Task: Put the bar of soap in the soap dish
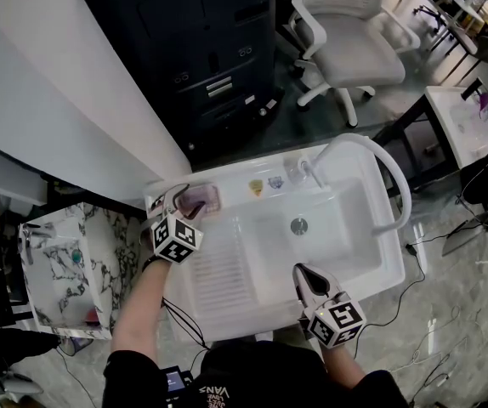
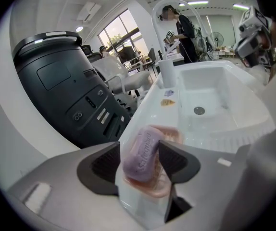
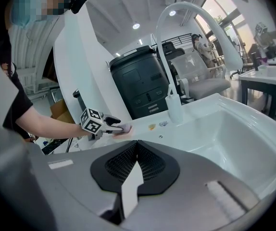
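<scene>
The purple bar of soap [image 2: 140,155] stands on its edge, tilted, between my left gripper's jaws. It is low in the pink soap dish [image 2: 172,135] on the white sink's back left rim [image 1: 163,197]. My left gripper [image 2: 139,162] is shut on the soap. In the head view the left gripper [image 1: 184,201] sits over the pink soap dish [image 1: 207,197]. My right gripper [image 1: 305,277] hangs over the sink's front edge. Its jaws are shut and hold nothing. The right gripper view shows its pads [image 3: 150,165] meeting, with the left gripper [image 3: 110,125] far off at the soap dish.
The sink has a ribbed drainboard [image 1: 214,270], a drain [image 1: 299,225] and a tall arched faucet [image 1: 378,153]. A small white cup [image 1: 295,170] stands on the back rim. Behind the sink are a black machine [image 1: 201,49] and an office chair [image 1: 346,41]. A marble side table [image 1: 57,262] stands left.
</scene>
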The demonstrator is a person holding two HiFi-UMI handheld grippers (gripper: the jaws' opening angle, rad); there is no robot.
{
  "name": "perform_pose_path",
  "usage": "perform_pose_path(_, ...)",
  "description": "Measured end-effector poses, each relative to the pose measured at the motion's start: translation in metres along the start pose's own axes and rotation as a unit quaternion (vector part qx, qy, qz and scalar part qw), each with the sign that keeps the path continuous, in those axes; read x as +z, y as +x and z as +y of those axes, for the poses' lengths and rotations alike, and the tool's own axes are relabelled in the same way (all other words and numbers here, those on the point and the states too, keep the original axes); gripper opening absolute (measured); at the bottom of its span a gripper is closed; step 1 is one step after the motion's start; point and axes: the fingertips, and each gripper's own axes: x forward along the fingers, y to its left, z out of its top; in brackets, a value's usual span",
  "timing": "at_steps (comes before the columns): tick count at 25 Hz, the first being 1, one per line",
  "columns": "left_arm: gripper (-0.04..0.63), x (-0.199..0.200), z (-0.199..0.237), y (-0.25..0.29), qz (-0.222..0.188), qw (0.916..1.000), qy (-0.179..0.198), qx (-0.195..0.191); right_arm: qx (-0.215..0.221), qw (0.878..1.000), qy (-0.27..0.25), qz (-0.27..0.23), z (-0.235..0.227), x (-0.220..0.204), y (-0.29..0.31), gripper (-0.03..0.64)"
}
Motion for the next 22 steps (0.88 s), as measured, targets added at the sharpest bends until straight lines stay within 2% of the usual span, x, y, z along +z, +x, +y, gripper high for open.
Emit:
perform_pose_path(14,0.279,0.0,-0.005,-0.006,-0.002,1.0,0.001,0.004,0.005,1.0,-0.006,-0.002,0.002,0.004,-0.005,0.001)
perform_pose_path(22,0.279,0.012,-0.002,-0.023,-0.029,0.9992,-0.009,0.027,0.016,1.0,-0.011,-0.003,0.006,0.006,-0.006,0.0)
